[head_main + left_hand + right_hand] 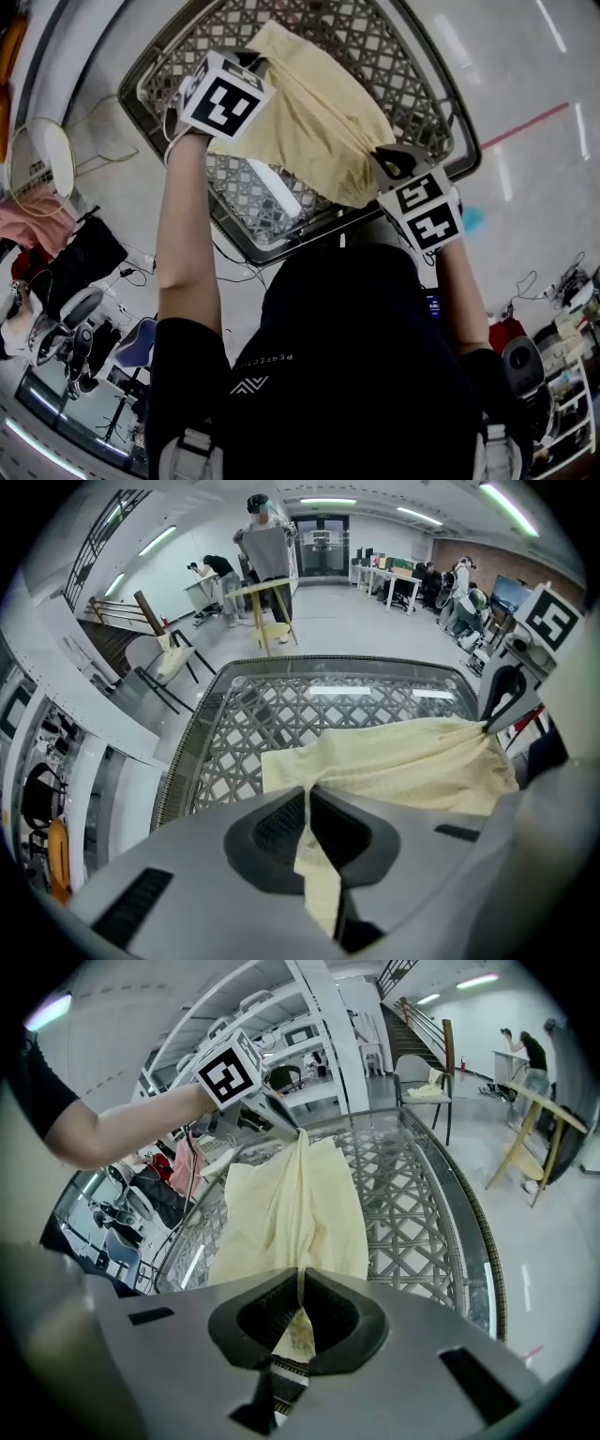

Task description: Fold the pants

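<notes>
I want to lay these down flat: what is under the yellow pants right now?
A lattice table shows around the pants, which the left gripper and right gripper hold above it. The patch straight beneath the cloth is covered.

The glossy pale grey floor (525,56) carried a red line (525,126). Long ceiling strip lights (328,501) lit the white walls (178,564). A railed staircase (108,527) stood left of dark glass doors (322,547).
</notes>
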A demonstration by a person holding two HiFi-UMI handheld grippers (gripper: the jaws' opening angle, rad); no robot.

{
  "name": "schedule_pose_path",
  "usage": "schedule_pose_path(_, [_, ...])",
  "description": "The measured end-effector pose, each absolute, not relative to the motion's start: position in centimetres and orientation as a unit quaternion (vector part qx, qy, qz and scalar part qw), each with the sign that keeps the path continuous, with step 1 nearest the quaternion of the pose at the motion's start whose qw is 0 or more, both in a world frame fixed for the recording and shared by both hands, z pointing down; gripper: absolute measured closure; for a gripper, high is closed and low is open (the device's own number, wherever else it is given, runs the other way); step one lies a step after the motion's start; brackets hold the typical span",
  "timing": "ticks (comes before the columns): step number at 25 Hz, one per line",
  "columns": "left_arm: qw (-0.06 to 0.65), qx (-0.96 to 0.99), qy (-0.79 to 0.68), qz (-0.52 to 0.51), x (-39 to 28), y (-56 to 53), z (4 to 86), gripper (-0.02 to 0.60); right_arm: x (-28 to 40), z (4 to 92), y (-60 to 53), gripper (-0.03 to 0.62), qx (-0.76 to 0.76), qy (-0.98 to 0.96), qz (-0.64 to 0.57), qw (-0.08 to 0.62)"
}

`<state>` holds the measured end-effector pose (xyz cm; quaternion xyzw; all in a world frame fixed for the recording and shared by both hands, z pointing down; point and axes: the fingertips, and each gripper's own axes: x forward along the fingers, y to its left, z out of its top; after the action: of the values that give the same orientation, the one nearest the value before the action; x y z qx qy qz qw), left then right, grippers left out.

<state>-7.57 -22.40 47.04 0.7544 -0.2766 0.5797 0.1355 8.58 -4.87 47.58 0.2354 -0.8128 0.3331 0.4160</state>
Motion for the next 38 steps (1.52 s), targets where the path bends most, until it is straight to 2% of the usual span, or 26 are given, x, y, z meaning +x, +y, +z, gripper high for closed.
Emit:
schedule_pose_path(13, [0.129,0.754,-0.287,0.576,-5.4,-25.0,48.5,0.56,9.8,48.4,-6.8,0.548,0.265,-0.809,0.334,0.405])
schedule_pose_path(19, [0.075,0.743,-0.285,0.601,-4.8,-25.0,45.8,0.56,10.0,47.8,-6.7,0.548,0.263,-0.808,0.335,0.407])
schedule_pose_path(26, [0.076,0.748,-0.298,0.589,-4.7,-25.7,44.0,0.56,10.1,45.9,-7.3,0.548,0.285,-0.81,0.325,0.395])
schedule_pose_path(38, [0.057,0.761,-0.334,0.554,-2.7,-28.3,48.5,0.558,12.1,48.9,-9.0,0.548,0.348,-0.786,0.329,0.391])
